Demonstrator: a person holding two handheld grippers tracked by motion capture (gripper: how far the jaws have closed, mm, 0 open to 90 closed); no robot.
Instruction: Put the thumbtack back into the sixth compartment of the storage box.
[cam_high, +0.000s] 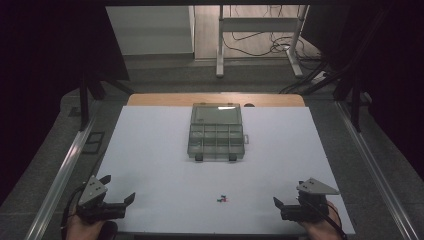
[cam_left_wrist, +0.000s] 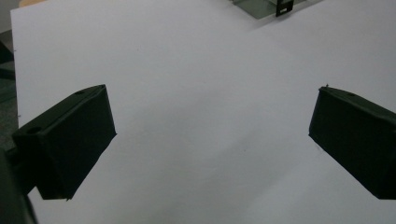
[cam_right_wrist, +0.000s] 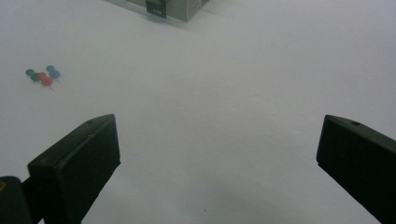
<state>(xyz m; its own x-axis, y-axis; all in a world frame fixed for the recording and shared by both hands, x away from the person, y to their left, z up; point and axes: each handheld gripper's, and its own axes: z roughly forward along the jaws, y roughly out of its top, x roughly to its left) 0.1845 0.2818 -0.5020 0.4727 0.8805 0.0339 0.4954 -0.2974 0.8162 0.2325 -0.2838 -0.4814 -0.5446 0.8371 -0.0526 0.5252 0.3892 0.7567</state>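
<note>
Near the tabletop's (cam_high: 150, 165) front edge you rest both wide-open, empty grippers, left gripper (cam_high: 116, 192) and right gripper (cam_high: 278, 206), flanking small coloured pushpins (cam_high: 222, 199) meant, seemingly, for the clear compartmented plastic box (cam_high: 216, 132).

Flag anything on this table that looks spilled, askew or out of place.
A small cluster of coloured push pins lies loose on the white mat, apart from the clear compartment box, which sits square farther back. The pins look strayed from storage. Both tongs, left and right, stand open and empty.
</note>
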